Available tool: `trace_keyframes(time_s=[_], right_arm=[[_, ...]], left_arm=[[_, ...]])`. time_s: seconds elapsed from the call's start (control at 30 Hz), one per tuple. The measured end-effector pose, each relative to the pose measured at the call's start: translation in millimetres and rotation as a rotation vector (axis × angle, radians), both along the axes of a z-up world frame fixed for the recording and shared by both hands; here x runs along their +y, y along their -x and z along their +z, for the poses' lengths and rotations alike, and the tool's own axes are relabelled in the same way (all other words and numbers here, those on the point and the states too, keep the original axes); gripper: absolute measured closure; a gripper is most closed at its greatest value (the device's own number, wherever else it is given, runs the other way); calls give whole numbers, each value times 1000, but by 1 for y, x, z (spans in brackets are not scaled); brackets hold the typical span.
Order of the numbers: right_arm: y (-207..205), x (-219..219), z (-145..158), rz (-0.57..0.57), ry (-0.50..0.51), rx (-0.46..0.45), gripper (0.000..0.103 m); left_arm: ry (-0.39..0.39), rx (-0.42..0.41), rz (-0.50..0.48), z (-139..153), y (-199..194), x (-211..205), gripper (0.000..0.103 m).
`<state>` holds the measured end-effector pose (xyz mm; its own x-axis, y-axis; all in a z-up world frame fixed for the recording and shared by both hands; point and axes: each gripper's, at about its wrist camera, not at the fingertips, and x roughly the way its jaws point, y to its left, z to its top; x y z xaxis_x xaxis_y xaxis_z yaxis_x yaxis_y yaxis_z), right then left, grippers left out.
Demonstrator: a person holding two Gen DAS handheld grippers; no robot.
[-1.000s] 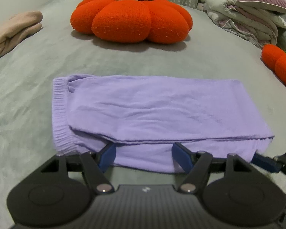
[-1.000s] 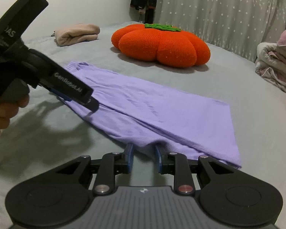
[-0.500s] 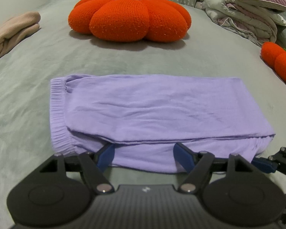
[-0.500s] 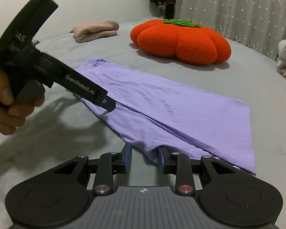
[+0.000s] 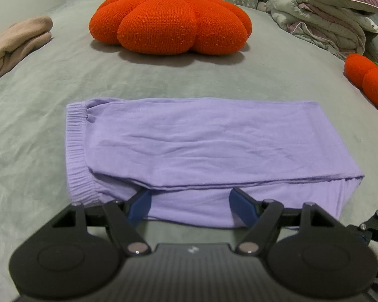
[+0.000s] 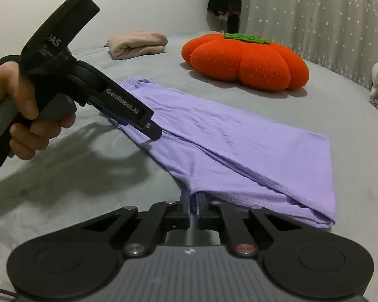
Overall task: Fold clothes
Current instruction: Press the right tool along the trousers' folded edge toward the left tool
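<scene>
Only the right wrist view shows the right gripper [image 6: 194, 202] pinching the purple garment [image 6: 239, 146].

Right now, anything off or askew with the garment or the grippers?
Only a small thing: the folded purple pants have uneven layers, the lower layer sticking out past the upper one along the near edge. The right gripper is shut on that edge; the left gripper is open around it. Nothing looks damaged.

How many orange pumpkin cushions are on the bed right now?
2. The large pumpkin cushion sits on the bed beyond the purple garment. A smaller pumpkin cushion lies at the right edge, partly cut off by the frame, so more could be out of view.
</scene>
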<state>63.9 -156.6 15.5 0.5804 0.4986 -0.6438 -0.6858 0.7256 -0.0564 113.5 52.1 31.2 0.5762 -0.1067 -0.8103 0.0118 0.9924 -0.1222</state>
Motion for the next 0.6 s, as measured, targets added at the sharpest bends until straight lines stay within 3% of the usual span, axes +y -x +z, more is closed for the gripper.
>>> trace_keyframes(time_s=[0.33,0.6], right_arm=[[13,4,-3,88,118,-57,97],[17,1,1,113,142,-70,98]], left_arm=[[-34,-1,-19,-1,1,-5,31],[2,15,-17,3,1,2,31]])
